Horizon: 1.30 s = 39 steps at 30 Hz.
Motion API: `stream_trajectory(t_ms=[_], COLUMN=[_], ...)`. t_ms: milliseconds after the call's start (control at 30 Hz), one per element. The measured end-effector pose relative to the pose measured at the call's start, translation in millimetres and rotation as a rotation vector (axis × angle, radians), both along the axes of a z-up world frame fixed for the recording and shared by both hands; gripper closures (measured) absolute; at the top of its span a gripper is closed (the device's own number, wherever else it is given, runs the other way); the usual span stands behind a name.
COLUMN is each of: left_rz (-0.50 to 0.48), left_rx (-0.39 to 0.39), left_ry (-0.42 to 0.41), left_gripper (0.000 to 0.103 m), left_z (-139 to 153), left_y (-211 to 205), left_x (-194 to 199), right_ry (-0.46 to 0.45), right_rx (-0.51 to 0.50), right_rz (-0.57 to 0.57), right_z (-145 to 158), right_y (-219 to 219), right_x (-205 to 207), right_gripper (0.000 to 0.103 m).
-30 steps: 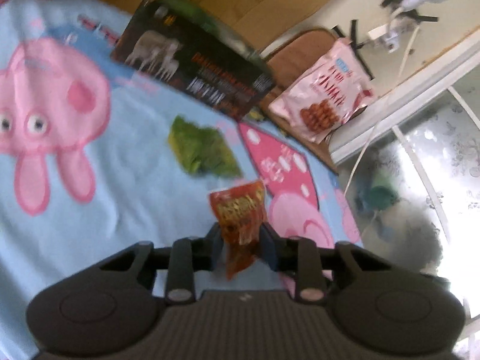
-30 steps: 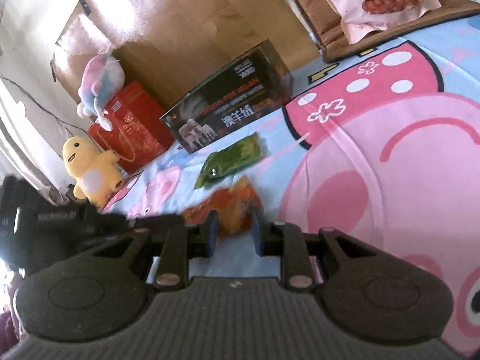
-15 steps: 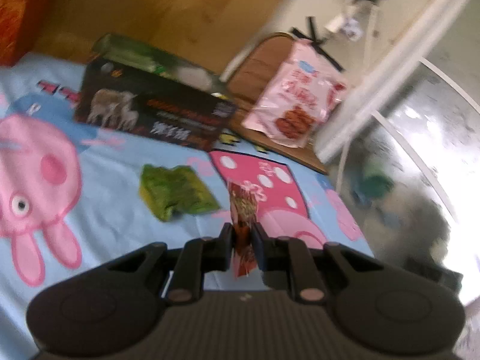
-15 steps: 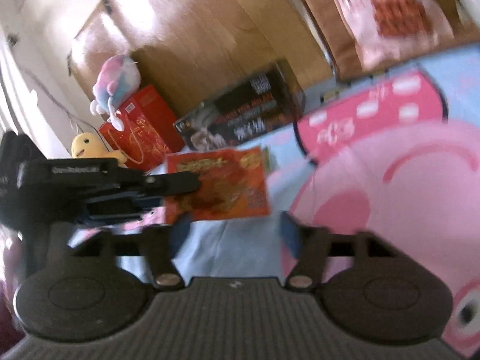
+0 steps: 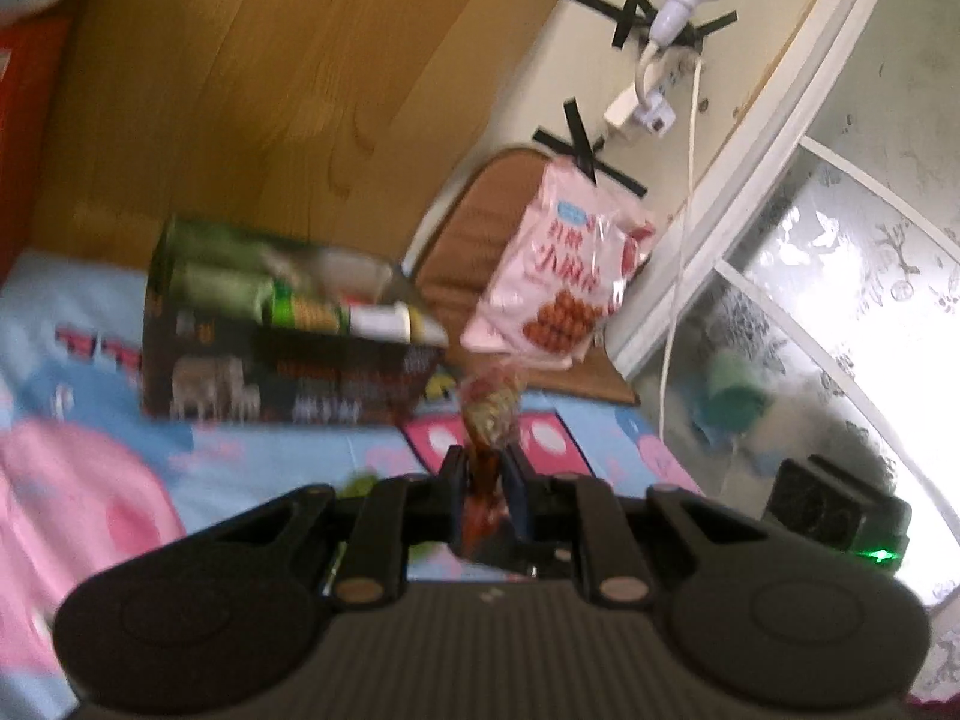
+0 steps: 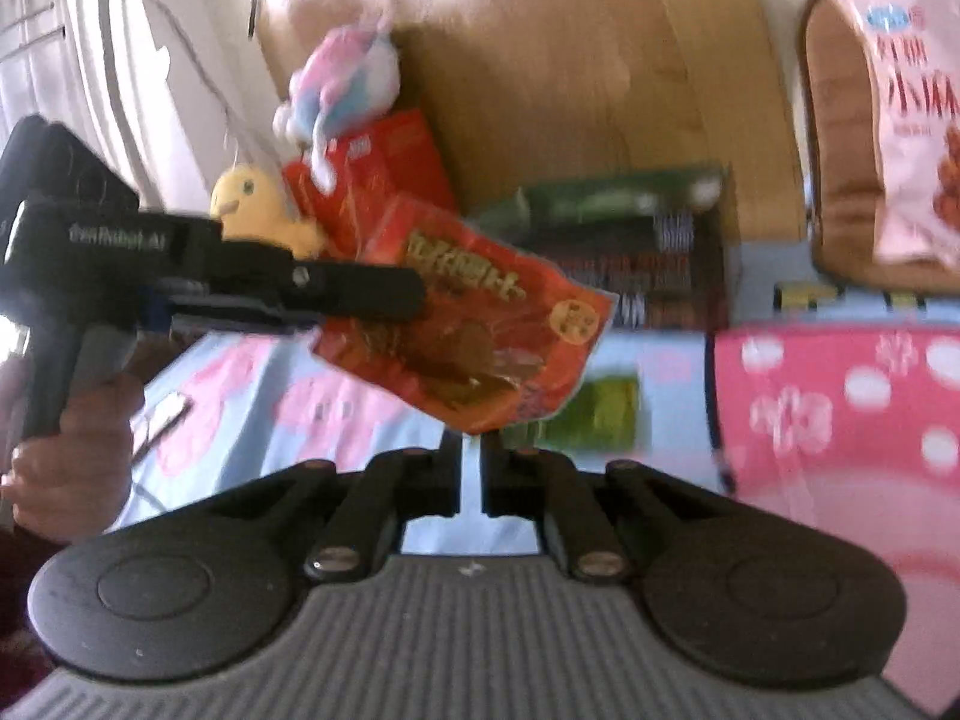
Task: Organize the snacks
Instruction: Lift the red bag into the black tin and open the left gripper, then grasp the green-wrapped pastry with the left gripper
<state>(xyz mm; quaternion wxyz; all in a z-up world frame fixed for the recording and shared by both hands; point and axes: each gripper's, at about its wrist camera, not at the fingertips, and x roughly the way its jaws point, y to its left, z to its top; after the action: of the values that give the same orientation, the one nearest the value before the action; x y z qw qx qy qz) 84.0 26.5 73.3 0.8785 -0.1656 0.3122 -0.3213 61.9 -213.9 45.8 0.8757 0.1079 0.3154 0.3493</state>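
My left gripper (image 5: 485,468) is shut on an orange-red snack packet (image 5: 489,414) and holds it in the air above the bed. The right wrist view shows this packet (image 6: 474,336) side-on in the left gripper (image 6: 414,294), raised in front of the dark open box (image 6: 636,240). The box (image 5: 288,372) stands on the cartoon bedsheet and holds green and white snack packs (image 5: 300,300). My right gripper (image 6: 471,468) is shut and empty, low over the sheet. A green packet (image 6: 606,408) lies on the sheet past it.
A large pink snack bag (image 5: 558,294) leans on a brown cushion (image 5: 474,228) by the wall. A red box (image 6: 390,162), a yellow duck toy (image 6: 252,204) and a pastel plush (image 6: 342,84) stand at the wooden headboard. A white cable (image 5: 678,252) hangs near the window.
The left gripper has lifted the orange-red packet higher and toward the dark box. The right gripper, open half a second ago, has shut with nothing in it.
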Motion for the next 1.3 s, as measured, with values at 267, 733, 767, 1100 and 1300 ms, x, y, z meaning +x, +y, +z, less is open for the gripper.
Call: stream_trajectory(t_ms=[267, 733, 767, 1100, 1300], left_rz=[0.165, 0.221, 0.204, 0.095, 0.128], left_rx=[0.111, 0.016, -0.001, -0.101, -0.117], left_ry=[-0.077, 0.064, 0.08, 0.334, 0.33], left_gripper=[0.073, 0.056, 0.053, 0.043, 0.062], left_z=[18.9, -15.3, -20.6, -92.5, -94.7], left_y=[8.6, 44.5, 44.6, 25.4, 16.9], left_x=[98.1, 72.4, 65.7, 50.1, 44.9], right_ry=[-0.082, 0.029, 0.052, 0.143, 0.095], right_rx=[0.0, -0.019, -0.023, -0.098, -0.093], right_rz=[-0.073, -0.176, -0.186, -0.106, -0.146], right_z=[18.2, -9.8, -15.0, -45.6, -49.9], right_y=[40.1, -7.3, -11.6, 11.9, 15.9], right_x=[96.9, 81.2, 77.3, 36.8, 24.2], right_gripper=[0.091, 0.086, 0.083, 0.062, 0.062])
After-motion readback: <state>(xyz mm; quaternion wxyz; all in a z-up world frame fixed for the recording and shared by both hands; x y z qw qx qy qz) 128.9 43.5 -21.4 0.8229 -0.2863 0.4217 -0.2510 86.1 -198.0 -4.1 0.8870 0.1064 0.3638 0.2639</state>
